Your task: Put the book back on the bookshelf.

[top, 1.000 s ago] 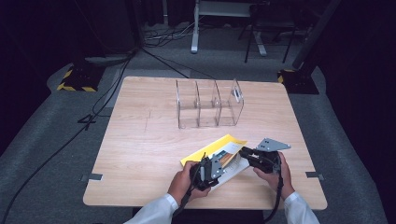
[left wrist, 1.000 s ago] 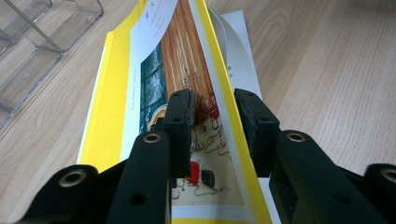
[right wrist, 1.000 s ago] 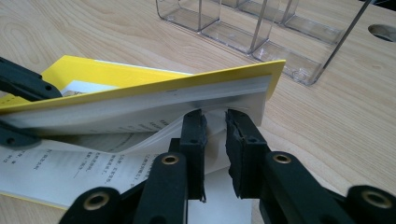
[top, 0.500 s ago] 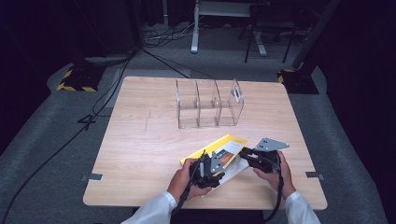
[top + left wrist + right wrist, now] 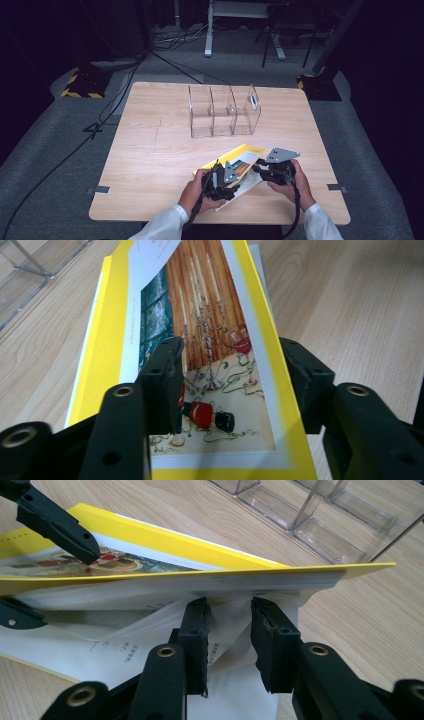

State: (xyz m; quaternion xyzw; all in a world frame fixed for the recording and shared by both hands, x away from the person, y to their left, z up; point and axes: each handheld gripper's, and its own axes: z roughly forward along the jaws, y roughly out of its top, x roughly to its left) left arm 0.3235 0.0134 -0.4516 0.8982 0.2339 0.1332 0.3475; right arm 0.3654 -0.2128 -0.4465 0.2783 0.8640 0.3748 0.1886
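A yellow picture book (image 5: 243, 161) lies near the table's front edge, its front cover (image 5: 200, 572) lifted off the white pages (image 5: 125, 625). My left gripper (image 5: 230, 385) straddles that cover (image 5: 210, 315), one jaw above and one below. Its jaws have just been opening, and the pads stand off the cover. My right gripper (image 5: 230, 630) points at the book's open edge with a rumpled white page in the gap. Its jaws have also just been opening and do not press the page. From above, the left gripper (image 5: 225, 175) and right gripper (image 5: 257, 167) meet at the book.
A clear plastic organizer (image 5: 225, 112) with three compartments stands behind the book at the table's middle; it also appears close by in the gripper views, organizer (image 5: 320, 525) and organizer (image 5: 30, 270). Bare wooden table (image 5: 150, 165) stretches to the left. Cables and stands lie on the floor beyond.
Both hands stay at the book where they were. The book has not visibly shifted in the high view.
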